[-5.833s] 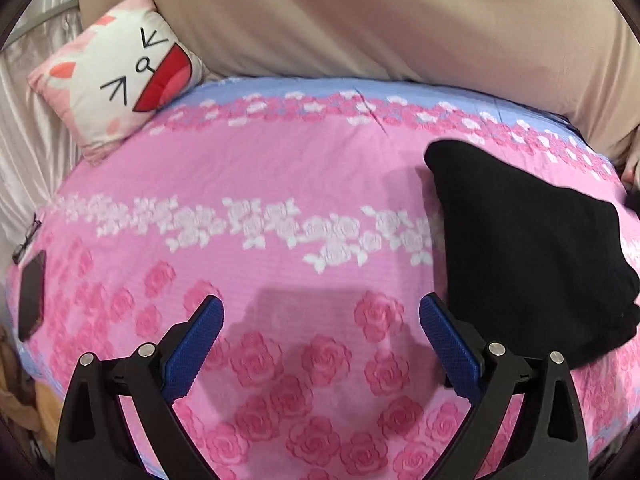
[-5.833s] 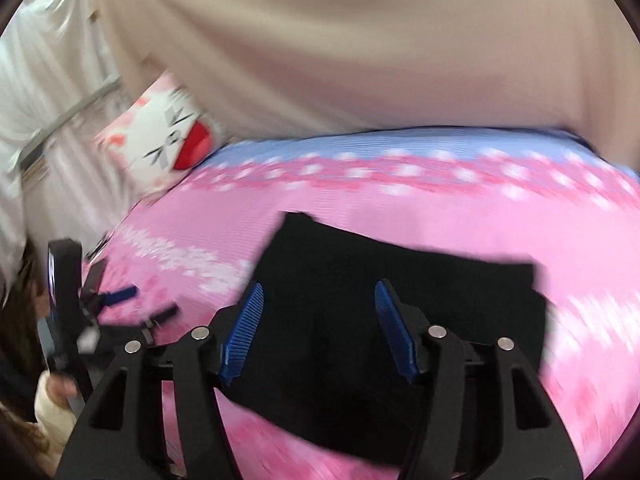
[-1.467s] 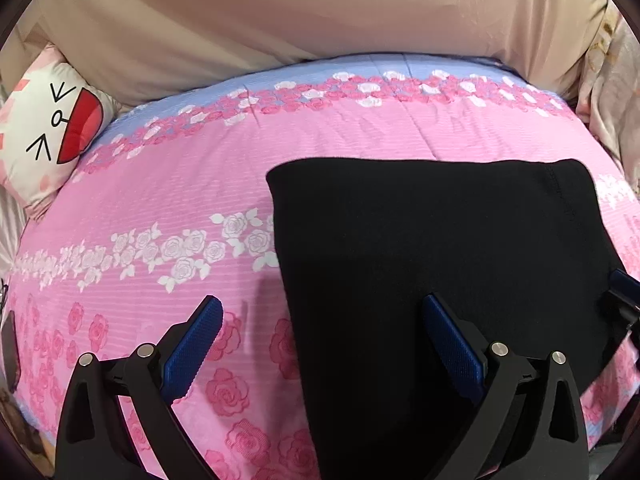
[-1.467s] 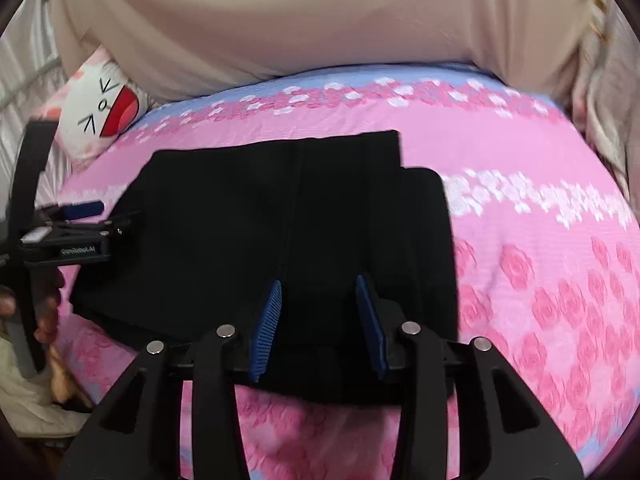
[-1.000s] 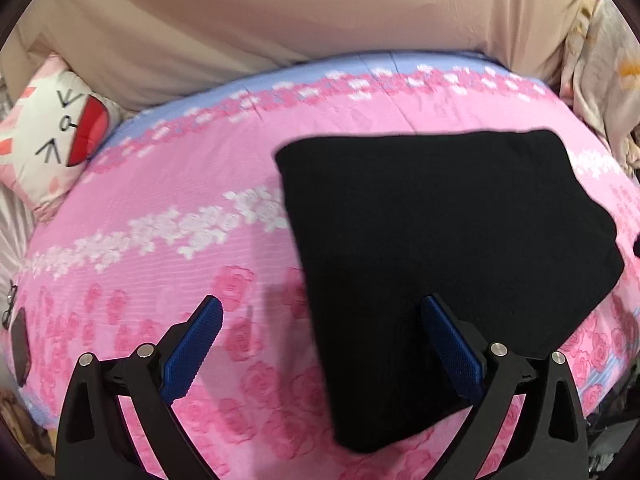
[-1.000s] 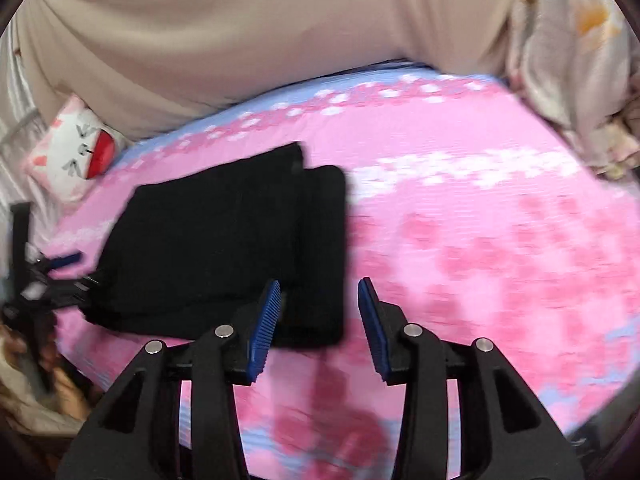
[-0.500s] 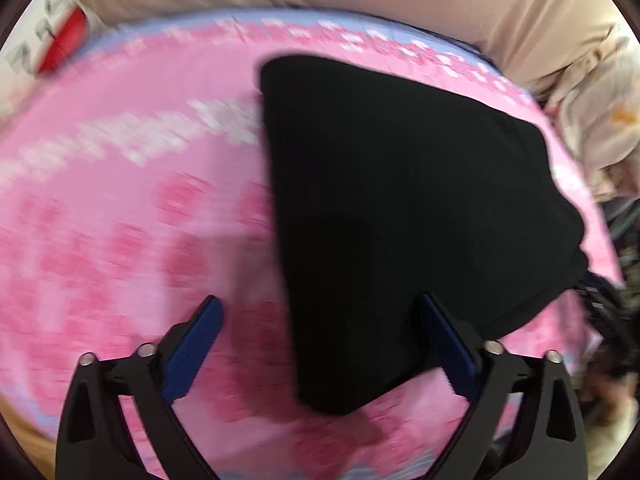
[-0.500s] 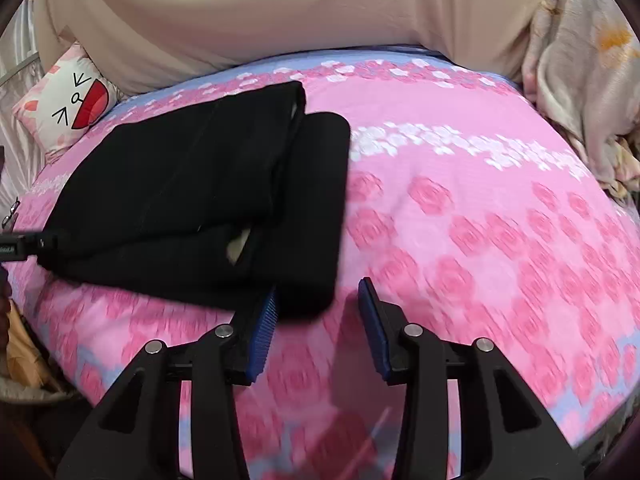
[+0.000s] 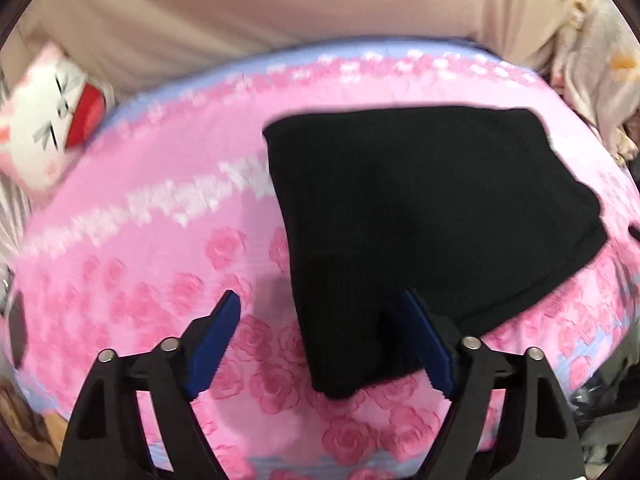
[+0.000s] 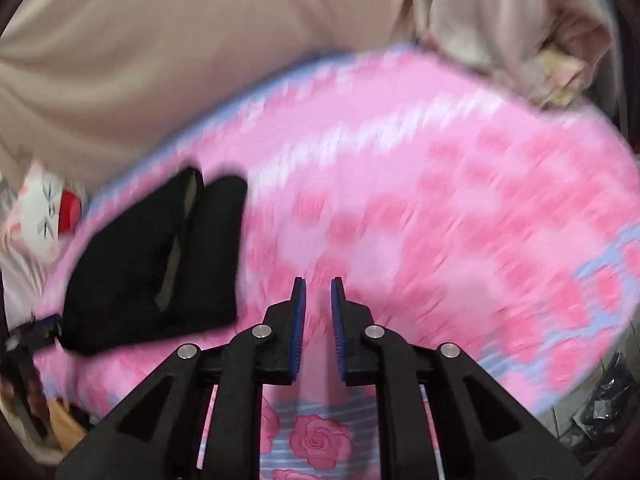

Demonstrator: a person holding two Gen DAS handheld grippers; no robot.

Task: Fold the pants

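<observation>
The black pants (image 9: 420,208) lie folded into a thick rectangle on the pink rose bedsheet (image 9: 160,264). My left gripper (image 9: 324,312) is open and empty, with the near corner of the pants between its blue pads. In the right wrist view the folded pants (image 10: 168,260) lie at the left, showing layered edges. My right gripper (image 10: 318,284) is nearly shut and empty, over bare sheet to the right of the pants. That view is motion-blurred.
A cat-face cushion (image 9: 44,120) lies at the bed's far left. A beige headboard (image 9: 300,8) runs along the back. Pale bedding (image 10: 520,28) is heaped at the far right. The bed's front edge is close below both grippers.
My right gripper has closed from a wide gap to a narrow one and swung right, away from the pants. My left gripper has narrowed somewhat and stays at the pants' near corner.
</observation>
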